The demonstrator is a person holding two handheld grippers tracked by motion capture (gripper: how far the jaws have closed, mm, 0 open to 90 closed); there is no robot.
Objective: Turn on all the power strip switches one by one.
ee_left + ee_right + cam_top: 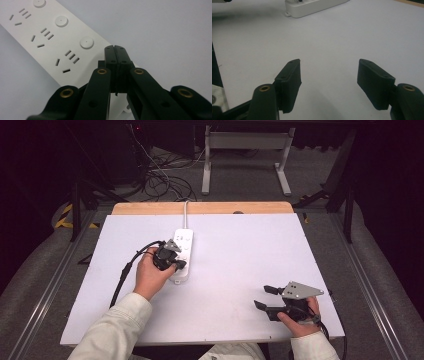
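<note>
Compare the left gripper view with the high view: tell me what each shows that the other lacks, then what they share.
Left gripper view: the strip's round buttons and socket slots close up, and the left gripper's pads pressed together with nothing between.

High view: the right gripper with jaws apart, both sleeves, the table edges, and the floor cables beyond.

Both: the white power strip with the left gripper over its near end.

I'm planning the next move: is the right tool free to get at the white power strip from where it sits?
Probably yes: bare white table lies between the open right tool and the white power strip, though it sits well apart.
</note>
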